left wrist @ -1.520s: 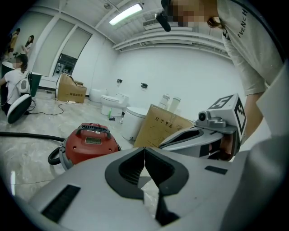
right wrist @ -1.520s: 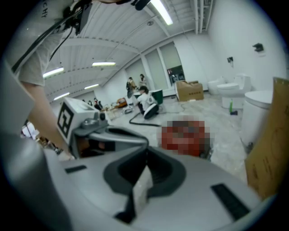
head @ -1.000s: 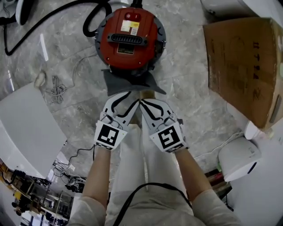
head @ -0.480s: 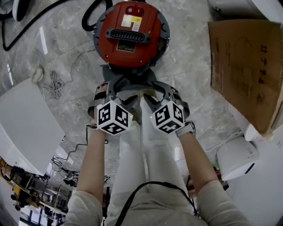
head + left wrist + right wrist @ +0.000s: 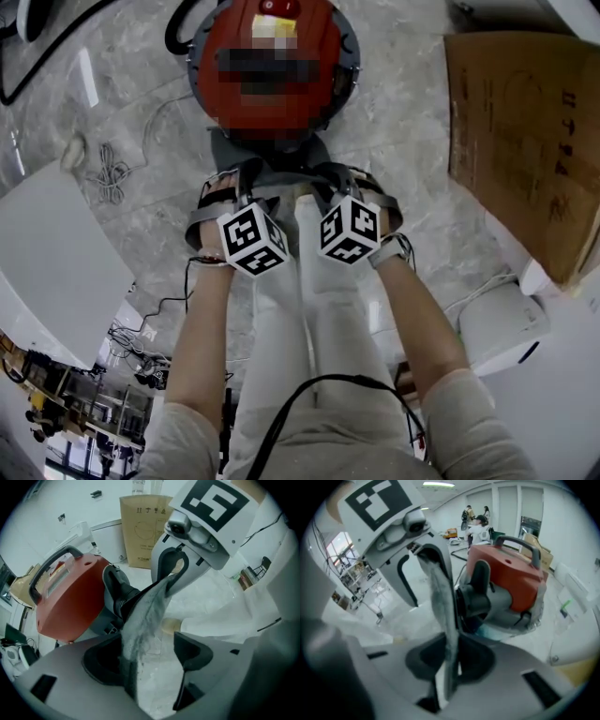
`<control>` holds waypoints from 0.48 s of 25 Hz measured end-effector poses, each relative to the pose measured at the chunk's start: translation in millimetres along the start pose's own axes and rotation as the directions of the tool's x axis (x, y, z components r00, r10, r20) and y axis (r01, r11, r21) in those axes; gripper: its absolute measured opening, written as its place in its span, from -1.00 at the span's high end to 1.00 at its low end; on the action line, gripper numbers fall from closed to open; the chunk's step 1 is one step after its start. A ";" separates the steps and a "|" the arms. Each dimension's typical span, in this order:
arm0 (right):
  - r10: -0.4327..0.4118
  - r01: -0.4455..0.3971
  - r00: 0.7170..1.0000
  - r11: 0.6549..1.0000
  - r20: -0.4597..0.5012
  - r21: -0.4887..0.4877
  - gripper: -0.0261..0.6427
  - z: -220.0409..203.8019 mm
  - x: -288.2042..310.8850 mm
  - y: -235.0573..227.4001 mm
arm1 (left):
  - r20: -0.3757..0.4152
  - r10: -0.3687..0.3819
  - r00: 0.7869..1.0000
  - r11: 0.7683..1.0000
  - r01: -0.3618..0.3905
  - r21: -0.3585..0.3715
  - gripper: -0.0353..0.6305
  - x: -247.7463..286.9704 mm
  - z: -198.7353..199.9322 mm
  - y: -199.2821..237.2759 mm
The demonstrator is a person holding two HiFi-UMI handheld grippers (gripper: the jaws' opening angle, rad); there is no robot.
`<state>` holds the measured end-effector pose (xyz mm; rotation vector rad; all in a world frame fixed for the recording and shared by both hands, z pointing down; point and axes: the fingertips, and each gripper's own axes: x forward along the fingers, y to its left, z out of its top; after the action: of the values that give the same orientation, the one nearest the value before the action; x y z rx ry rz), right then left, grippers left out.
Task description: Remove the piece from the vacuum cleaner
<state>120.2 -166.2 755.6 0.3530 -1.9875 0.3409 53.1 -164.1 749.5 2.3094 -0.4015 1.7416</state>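
Observation:
The red vacuum cleaner (image 5: 220, 98) stands on the marble floor at the top of the head view, with a grey cloth piece (image 5: 272, 157) hanging off its near side. Both grippers point steeply down at that piece. The cloth (image 5: 143, 620) runs between the jaws of my left gripper (image 5: 145, 653) and lies against one jaw only. Those jaws have just closed a little but stand wide. My right gripper (image 5: 450, 656) has just been closing, and its pads pinch the cloth (image 5: 443, 597) from both sides. The vacuum's black outlet (image 5: 476, 595) sits just behind.
A large cardboard box (image 5: 525, 141) stands at the right, with a white appliance (image 5: 497, 328) below it. A black hose (image 5: 178, 28) curls at the vacuum's upper left. A loose white cable (image 5: 108, 178) and a white panel (image 5: 56, 262) lie to the left. The person's white-trousered legs (image 5: 309, 309) are below the grippers.
Both grippers have dropped and tipped downward onto the grey piece, so their marker cubes now face the head camera. Their jaws, shut at first, spread open around the cloth.

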 end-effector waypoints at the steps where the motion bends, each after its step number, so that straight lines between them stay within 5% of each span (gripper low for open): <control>1: -0.009 0.009 1.000 1.000 0.004 0.000 0.78 -0.2 -0.3 0.1 | -0.008 0.037 0.999 0.999 -0.037 0.003 0.00 -1.0 -2.2 5.3; 3: -0.021 0.021 1.000 1.000 0.016 0.001 0.82 0.0 -1.7 0.9 | -0.001 0.099 0.995 0.995 -0.099 -0.011 0.64 -5.1 -3.0 17.4; 8: -0.058 0.059 0.998 0.998 0.027 -0.032 0.84 4.1 -9.9 2.0 | 0.018 0.101 0.995 0.992 -0.099 -0.078 0.78 -6.9 -5.6 19.5; 12: -0.079 0.082 0.995 0.994 0.054 -0.071 0.84 16.2 -25.4 5.8 | -0.009 0.051 0.999 0.978 -0.052 -0.202 0.79 4.5 -20.3 11.1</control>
<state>115.2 -164.7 725.3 0.3973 -2.0240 0.2088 32.1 -168.1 759.5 2.1703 -0.6122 1.6442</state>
